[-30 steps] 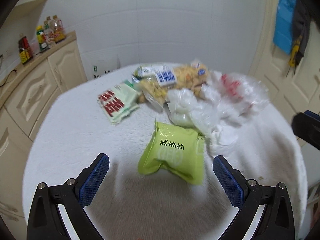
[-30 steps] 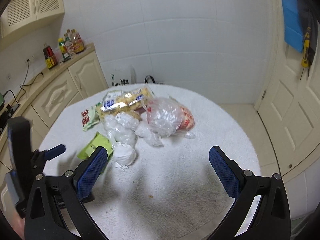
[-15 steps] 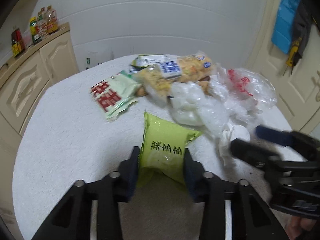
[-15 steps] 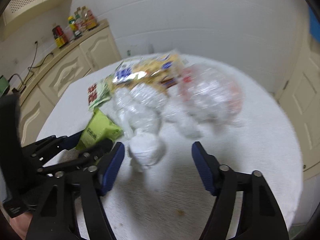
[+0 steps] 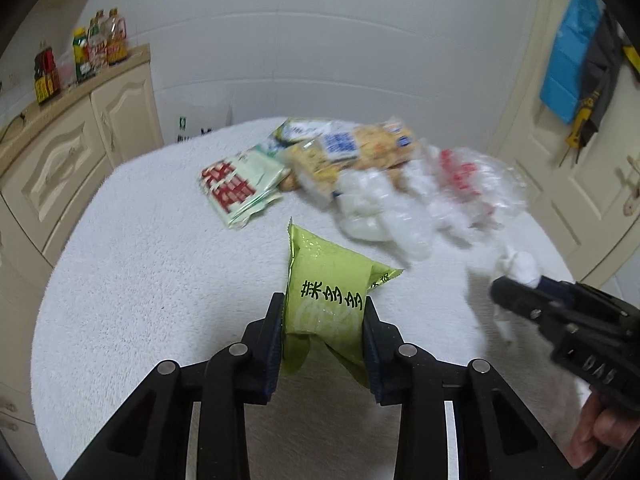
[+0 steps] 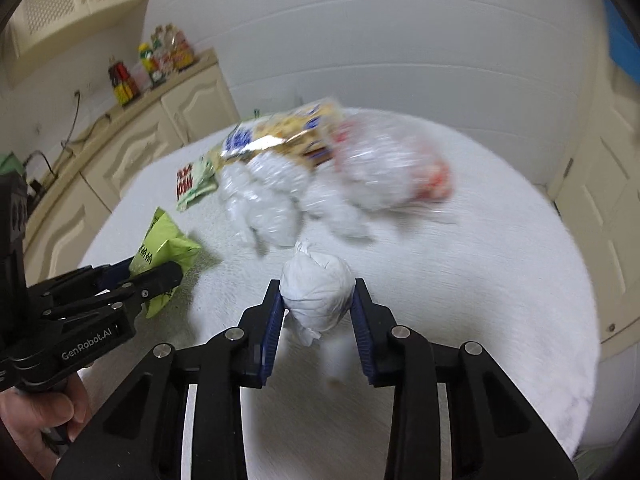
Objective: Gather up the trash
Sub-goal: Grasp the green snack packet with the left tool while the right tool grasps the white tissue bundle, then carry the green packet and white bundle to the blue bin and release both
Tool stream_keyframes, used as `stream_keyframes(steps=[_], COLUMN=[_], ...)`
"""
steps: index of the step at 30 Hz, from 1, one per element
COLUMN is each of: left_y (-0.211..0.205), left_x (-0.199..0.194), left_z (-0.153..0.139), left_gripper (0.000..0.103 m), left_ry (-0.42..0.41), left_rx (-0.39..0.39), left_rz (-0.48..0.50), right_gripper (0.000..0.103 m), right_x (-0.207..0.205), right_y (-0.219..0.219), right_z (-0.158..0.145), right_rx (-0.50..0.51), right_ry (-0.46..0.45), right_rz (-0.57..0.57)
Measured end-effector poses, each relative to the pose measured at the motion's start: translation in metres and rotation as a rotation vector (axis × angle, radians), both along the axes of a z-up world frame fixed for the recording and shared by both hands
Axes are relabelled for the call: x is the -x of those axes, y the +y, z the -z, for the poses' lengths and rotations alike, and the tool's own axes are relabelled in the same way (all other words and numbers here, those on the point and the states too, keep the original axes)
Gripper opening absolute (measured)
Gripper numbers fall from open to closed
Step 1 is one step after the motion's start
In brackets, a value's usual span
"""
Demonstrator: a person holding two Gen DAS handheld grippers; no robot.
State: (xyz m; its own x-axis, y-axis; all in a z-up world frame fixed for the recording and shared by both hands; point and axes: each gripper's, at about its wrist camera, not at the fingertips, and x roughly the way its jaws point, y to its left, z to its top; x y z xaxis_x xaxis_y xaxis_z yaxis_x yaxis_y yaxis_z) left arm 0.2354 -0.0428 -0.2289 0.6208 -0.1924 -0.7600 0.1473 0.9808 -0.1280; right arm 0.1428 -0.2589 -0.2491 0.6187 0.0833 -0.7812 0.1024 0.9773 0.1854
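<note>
My left gripper (image 5: 323, 312) is shut on a green snack packet (image 5: 326, 280) and holds it just above the white table (image 5: 140, 264). It also shows in the right wrist view (image 6: 160, 248). My right gripper (image 6: 318, 300) is shut on a white tied wad of tissue (image 6: 316, 292), seen small in the left wrist view (image 5: 520, 266). More trash lies behind: a red-and-white wrapper (image 5: 236, 184), yellow biscuit packets (image 5: 360, 148), crumpled clear plastic bags (image 5: 384, 212) and a bag with red print (image 5: 468, 176).
Cream cabinets (image 5: 60, 160) with bottles (image 5: 100, 46) on the counter stand left of the round table. A cream door (image 5: 580, 168) with hanging items is at the right. White tiled wall is behind.
Both grippers have closed: the left one on the green packet, the right one on the white wad. Both objects are lifted slightly off the table.
</note>
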Motion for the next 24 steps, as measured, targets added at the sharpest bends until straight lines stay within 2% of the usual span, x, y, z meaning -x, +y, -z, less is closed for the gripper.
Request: stream_keyframes(steps=[5, 9, 14, 19, 24], left_y=[-0.018, -0.036, -0.072, -0.114, -0.181], left_x=[0.025, 0.049, 0.053, 0.065, 0.051], left_z=[-0.021, -0.052, -0.085, -0.118, -0.115], left_gripper=[0.031, 0.031, 0.031, 0.031, 0.031], left_ry=[-0.049, -0.105, -0.176, -0.247, -0.254], left_rx=[0.011, 0.023, 0.041, 0.063, 0.084], left_rz=[0.024, 0.050, 0.092, 0.182, 0.311], right_gripper=[0.033, 0.033, 0.033, 0.033, 0.033], right_x=[0.031, 0.055, 0.088, 0.127, 0.166], right_y=[-0.034, -0.058, -0.101, -0.155, -0.211], right_z=[-0.029, -0.055, -0.089, -0.114, -0.114], right_rx=[-0.015, -0.012, -0.013, 0.012, 0.032], right_ry=[-0.066, -0.131, -0.220, -0.281, -0.279], right_rz=[0.065, 0.116, 0.206, 0.321, 0.449])
